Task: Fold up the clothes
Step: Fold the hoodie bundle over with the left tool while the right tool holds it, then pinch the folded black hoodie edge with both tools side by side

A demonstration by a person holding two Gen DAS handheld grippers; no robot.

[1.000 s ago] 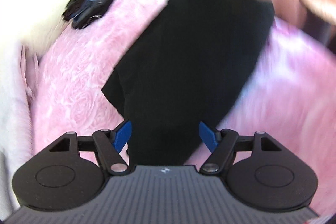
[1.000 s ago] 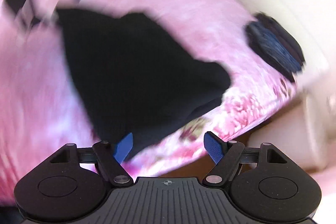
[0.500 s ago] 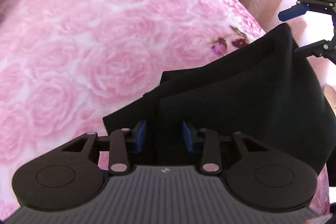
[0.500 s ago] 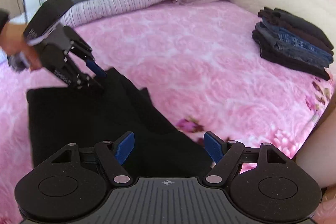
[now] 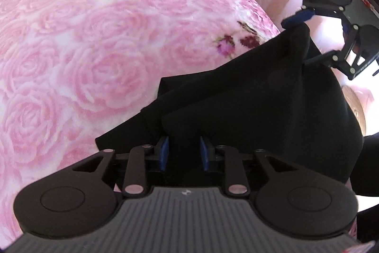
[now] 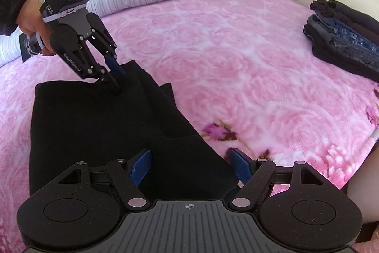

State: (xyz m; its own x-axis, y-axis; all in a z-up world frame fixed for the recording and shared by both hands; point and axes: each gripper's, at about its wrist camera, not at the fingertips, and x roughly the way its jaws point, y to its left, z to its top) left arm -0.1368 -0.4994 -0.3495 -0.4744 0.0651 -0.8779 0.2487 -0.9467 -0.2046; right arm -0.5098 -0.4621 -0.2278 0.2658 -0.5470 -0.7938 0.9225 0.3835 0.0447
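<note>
Black garment (image 6: 99,125): lies partly folded at the edge of the pink rose bed (image 6: 236,58); left gripper (image 5: 182,151) jaws narrow, pinching a fold; right gripper (image 6: 189,167) jaws wide, straddling the near corner; risk: layers slipping apart should one pinch catch too few; folded stack (image 6: 343,39) well apart.

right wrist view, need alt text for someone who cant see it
A black garment lies on a pink rose-patterned bed, the left gripper pinching its far edge and the right gripper open over its near edge. Folded dark clothes are stacked at right.
</note>
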